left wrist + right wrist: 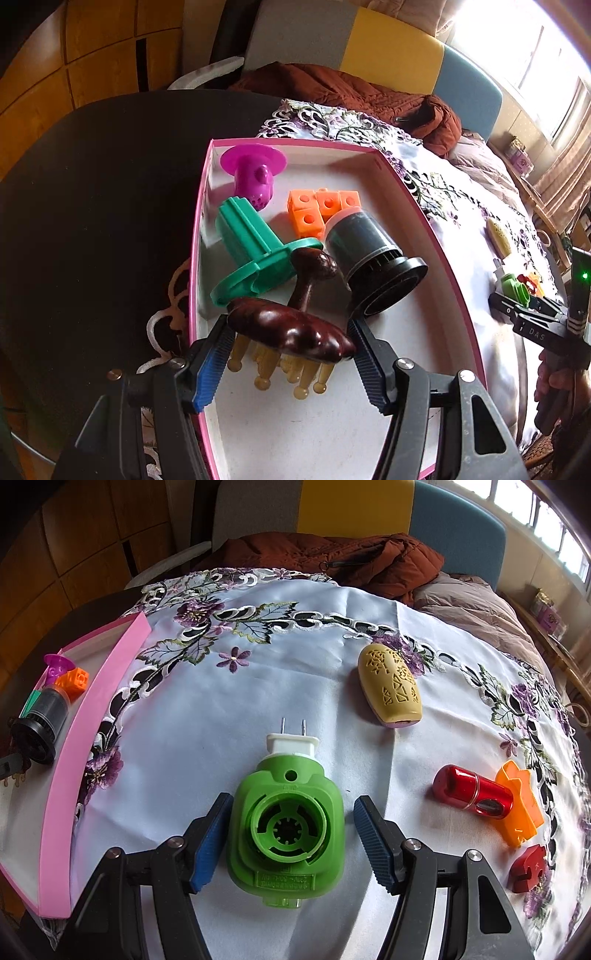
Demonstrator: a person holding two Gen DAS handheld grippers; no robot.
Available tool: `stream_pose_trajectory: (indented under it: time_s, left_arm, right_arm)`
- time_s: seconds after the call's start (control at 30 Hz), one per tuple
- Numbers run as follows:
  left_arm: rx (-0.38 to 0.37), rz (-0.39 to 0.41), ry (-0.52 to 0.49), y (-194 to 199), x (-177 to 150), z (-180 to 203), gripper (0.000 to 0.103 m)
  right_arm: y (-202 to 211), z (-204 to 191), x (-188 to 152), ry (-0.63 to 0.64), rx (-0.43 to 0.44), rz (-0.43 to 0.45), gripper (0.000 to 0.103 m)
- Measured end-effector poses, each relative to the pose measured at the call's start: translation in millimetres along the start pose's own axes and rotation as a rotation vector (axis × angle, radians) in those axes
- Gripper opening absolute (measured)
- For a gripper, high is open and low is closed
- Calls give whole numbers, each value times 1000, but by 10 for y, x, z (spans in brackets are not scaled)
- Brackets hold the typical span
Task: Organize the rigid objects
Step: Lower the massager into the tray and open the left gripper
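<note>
The dark wooden massager (291, 332) lies inside the pink-rimmed box (199, 229), at its near end, with its broad head set crosswise between the fingers of the left gripper (290, 354) and its handle running away from the camera toward the far end of the box. Yellowish knobbed pegs hang from the underside of the head; the wood is glossy and deep brown. The left fingers flank the head at both ends, but whether the pads press on it cannot be told. Beyond it in the box lie a green plastic flanged piece (255, 254), touching the handle, a black cylinder (365, 266) on its side, orange linked cubes (317, 212) and a purple strainer-like piece (253, 173) in the far left corner. On the embroidered tablecloth (184, 738), the right gripper (290, 843) stands spread around a green plug-in device (288, 827), prongs pointing away; the left pad is just beside it, the right pad apart. Near the cloth's right edge lie a yellow perforated case (391, 686), a red cylinder (472, 792), an orange piece (517, 801) and a red block (526, 867).
</note>
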State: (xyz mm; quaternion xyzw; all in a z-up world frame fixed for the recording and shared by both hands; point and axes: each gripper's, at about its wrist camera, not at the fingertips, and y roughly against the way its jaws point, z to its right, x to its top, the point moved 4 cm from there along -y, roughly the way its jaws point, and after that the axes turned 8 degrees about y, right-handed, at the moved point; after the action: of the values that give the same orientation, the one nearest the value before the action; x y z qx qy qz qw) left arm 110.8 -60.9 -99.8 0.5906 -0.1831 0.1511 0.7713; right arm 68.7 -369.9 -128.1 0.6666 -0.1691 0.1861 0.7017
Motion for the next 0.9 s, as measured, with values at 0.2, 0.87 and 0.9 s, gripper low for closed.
stream_pose_trajectory:
  time_s: [0.2,0.87,0.9]
  left_arm:
    - [14,14,-27,45,-29,46,76]
    - [61,115,-56,544,-84,74,78]
    - [62,116,-55,556,-87,70,78]
  right_arm:
    - [-2,3,0,0,1,0,67]
    - [-6,29,11,-9,-12,-3,73]
    - [-4,26,13,-5,-16,-1,73]
